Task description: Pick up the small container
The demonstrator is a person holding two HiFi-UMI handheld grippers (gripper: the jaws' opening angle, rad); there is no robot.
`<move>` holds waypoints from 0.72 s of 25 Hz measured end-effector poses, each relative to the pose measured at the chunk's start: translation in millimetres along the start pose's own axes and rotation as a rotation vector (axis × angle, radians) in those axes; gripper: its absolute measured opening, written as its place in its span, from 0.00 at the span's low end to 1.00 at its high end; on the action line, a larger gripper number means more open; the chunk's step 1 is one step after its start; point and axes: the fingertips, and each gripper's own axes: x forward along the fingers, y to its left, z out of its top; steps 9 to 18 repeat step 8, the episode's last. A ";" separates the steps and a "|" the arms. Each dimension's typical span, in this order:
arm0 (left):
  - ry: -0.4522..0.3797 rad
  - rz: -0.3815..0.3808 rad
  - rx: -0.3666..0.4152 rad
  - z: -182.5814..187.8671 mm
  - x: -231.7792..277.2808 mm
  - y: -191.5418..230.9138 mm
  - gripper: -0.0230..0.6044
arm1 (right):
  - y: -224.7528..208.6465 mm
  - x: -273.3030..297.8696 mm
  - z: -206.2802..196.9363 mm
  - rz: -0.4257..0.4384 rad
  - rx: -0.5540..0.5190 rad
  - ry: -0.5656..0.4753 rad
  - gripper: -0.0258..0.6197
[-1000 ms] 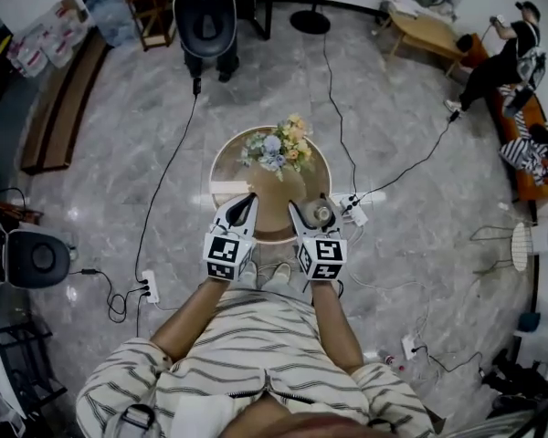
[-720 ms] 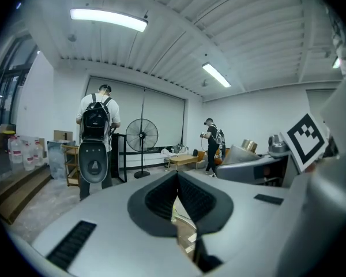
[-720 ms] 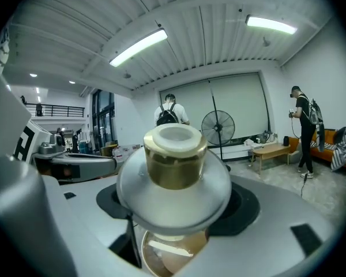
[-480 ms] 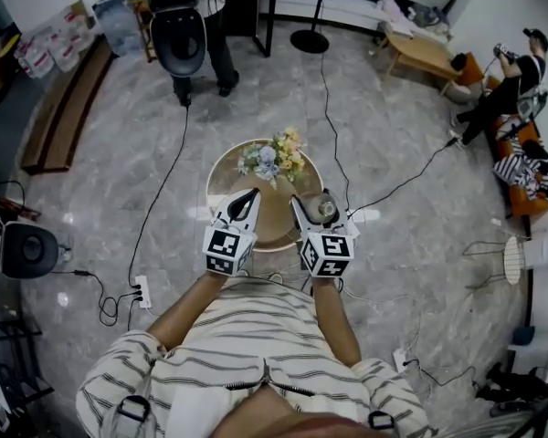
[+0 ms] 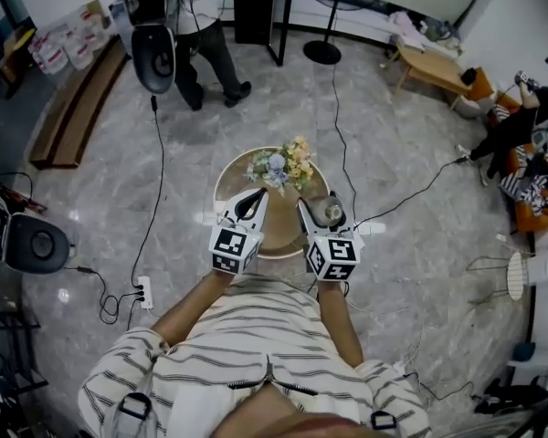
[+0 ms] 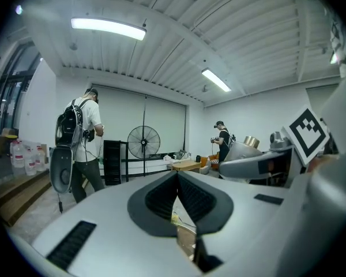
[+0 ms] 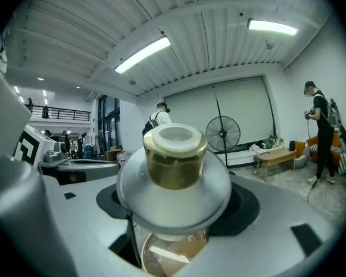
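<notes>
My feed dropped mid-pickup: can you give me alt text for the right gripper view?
The right tongs grip the small container, a rounded pale jar with a gold cap, held upright between the jaws. Behind it stand a fan and a person at the right, under ceiling strip lights.

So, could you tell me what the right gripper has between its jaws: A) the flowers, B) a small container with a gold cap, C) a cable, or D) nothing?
B: in the right gripper view the container, gold cap on top, sits clamped between the jaws of the right gripper.
</notes>
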 end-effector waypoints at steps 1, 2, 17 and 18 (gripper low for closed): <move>0.004 0.003 -0.005 -2.1 -0.4 1.1 0.03 | 1.0 0.2 -0.4 0.002 -0.002 0.000 0.57; 0.008 0.005 -0.008 -4.5 -0.6 1.7 0.03 | 1.9 0.3 -1.1 0.005 -0.002 0.000 0.57; 0.008 -0.002 -0.012 -8.4 2.2 2.2 0.03 | 4.5 3.5 -1.5 0.012 -0.005 -0.006 0.57; 0.008 -0.002 -0.012 -8.4 2.2 2.2 0.03 | 4.5 3.5 -1.5 0.012 -0.005 -0.006 0.57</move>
